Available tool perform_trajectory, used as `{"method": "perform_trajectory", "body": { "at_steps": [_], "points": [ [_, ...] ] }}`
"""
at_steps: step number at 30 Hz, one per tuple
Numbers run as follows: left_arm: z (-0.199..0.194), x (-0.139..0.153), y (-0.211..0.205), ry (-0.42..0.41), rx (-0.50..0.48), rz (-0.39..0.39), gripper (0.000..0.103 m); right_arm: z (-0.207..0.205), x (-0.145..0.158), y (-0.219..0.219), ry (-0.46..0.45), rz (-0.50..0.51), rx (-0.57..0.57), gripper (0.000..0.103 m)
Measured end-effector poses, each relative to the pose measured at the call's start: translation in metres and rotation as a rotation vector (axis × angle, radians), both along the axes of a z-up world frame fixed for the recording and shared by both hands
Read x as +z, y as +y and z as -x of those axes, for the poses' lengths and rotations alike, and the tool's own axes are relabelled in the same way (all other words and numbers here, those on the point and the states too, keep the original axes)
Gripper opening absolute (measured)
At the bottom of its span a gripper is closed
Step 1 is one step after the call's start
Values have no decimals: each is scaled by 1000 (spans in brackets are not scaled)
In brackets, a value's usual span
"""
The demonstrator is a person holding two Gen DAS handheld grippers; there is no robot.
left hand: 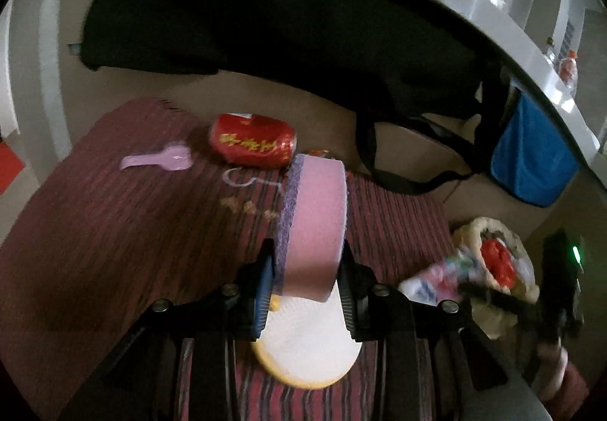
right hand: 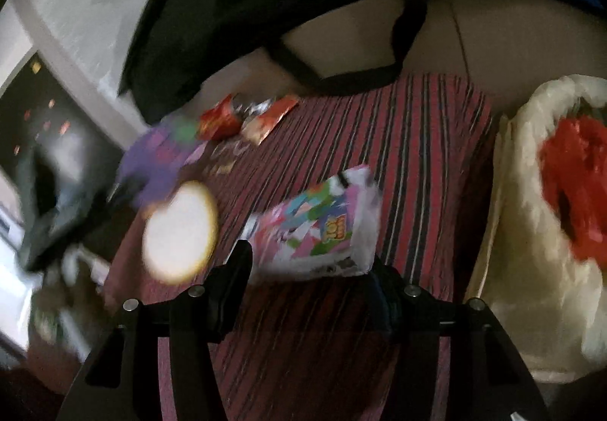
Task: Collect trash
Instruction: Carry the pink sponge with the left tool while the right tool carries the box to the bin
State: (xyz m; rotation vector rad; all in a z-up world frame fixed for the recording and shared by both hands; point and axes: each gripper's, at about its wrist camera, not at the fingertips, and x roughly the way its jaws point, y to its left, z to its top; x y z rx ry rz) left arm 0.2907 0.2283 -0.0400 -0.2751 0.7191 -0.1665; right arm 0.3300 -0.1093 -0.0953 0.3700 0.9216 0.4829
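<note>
**Both hands loaded, the bag half filled, more litter on the mat**

We hold a pink sponge [left hand: 315, 227] in the left gripper [left hand: 307, 292], its fingers clenched on the sponge's lower end so that it stands up above the striped mat [left hand: 114, 231]. Our right gripper [right hand: 311, 269] is grasping a colourful snack packet [right hand: 318, 227], which sits between its fingers and lifts clear of the mat.

The pale trash bag [right hand: 531, 231] stands open at the right edge of the mat, and something red [right hand: 573, 185] already lies inside, so we judge that part of the job is done. The packet is near the bag's mouth; the sponge is further off.

Plenty is left. A round white and yellow disc [left hand: 307, 345] lies on the mat under the left gripper. Further out we see a crushed red can [left hand: 252, 145], a lilac scoop [left hand: 159, 159], a loose bit of wire or string [left hand: 242, 180] and some crumbs [left hand: 246, 206]. Torn red wrappers [right hand: 242, 117] lie at the far edge. Whether the scoop counts as trash, we cannot tell.
</note>
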Motion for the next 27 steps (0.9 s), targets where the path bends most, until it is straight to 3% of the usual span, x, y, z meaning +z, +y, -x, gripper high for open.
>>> {"method": "perform_trajectory", "body": {
  "at_steps": [3, 6, 7, 14, 21, 27],
  "points": [
    [23, 2, 6, -21, 25, -14, 32, -18, 6, 14, -11, 12, 26, 54],
    [36, 1, 16, -25, 52, 4, 32, -23, 22, 44, -57, 50, 100, 32],
    [40, 0, 23, -22, 63, 30, 32, -21, 28, 57, -80, 72, 129, 29],
    [53, 8, 52, -53, 134, 87, 32, 5, 54, 127, -191, 178, 293, 18],
    [70, 34, 32, -124, 141, 18, 32, 20, 79, 118, -236, 175, 288, 17],
    [81, 63, -6, -194, 130, -43, 32, 43, 115, 78, -324, 171, 231, 17]
  ]
}}
